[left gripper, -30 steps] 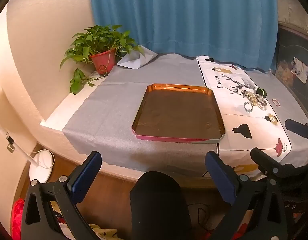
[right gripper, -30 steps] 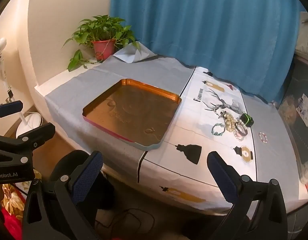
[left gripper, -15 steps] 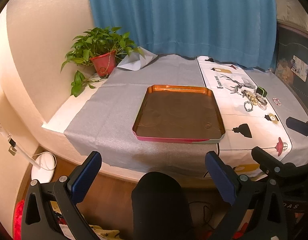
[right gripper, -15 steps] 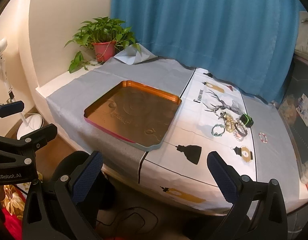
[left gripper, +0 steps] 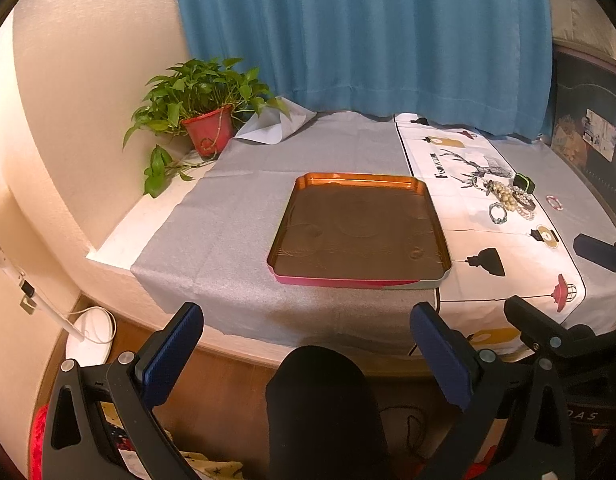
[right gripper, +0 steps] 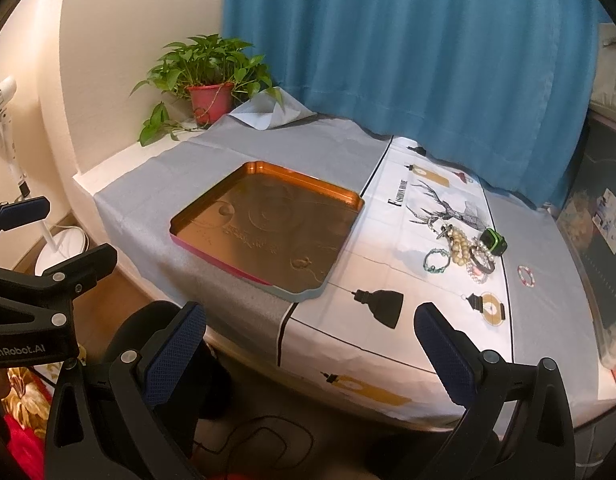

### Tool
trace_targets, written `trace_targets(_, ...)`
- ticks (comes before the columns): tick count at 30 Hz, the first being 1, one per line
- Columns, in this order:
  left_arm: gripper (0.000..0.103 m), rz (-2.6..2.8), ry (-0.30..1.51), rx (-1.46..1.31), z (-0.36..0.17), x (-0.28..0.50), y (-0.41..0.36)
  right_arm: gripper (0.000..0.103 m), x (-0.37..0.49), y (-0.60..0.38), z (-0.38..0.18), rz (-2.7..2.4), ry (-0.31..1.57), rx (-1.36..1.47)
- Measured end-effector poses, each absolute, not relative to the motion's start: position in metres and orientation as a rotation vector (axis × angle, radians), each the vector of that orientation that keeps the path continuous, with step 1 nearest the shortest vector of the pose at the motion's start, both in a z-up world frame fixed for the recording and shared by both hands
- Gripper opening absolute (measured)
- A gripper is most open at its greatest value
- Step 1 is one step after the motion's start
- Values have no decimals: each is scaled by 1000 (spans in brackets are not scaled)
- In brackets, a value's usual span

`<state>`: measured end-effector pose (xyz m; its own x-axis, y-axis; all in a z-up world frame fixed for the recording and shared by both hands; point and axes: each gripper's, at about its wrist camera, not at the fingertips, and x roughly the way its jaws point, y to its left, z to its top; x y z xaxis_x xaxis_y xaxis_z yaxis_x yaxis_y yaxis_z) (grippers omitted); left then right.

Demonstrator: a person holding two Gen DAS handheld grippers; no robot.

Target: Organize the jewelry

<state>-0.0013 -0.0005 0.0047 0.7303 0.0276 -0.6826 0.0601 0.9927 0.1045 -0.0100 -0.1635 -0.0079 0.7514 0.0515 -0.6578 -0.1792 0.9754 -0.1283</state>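
Legibly, "GenRobot.AI" marks the left gripper (right gripper: pixel 24 236); its jaws gape.

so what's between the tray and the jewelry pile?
Nothing solid: only bare white printed cloth between tray and jewelry pile. Clearest in the right wrist view.

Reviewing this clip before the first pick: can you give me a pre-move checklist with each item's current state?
1. Left gripper open, holding nothing: ok.
2. Right gripper open, holding nothing: ok.
3. Tray free to receive pieces: ok.
4. Bracelets in view on the printed cloth: ok.
5. Teal bracelet apart from the pile: ok.
6. Other bracelets separable, not tangled: cannot tell.
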Motion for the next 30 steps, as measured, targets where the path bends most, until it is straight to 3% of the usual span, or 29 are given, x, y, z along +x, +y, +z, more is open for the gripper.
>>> trace_targets(30, 103, -18, 751, 132, 8, -3, -2, 103, -11, -166, -9, 128, 712, -183)
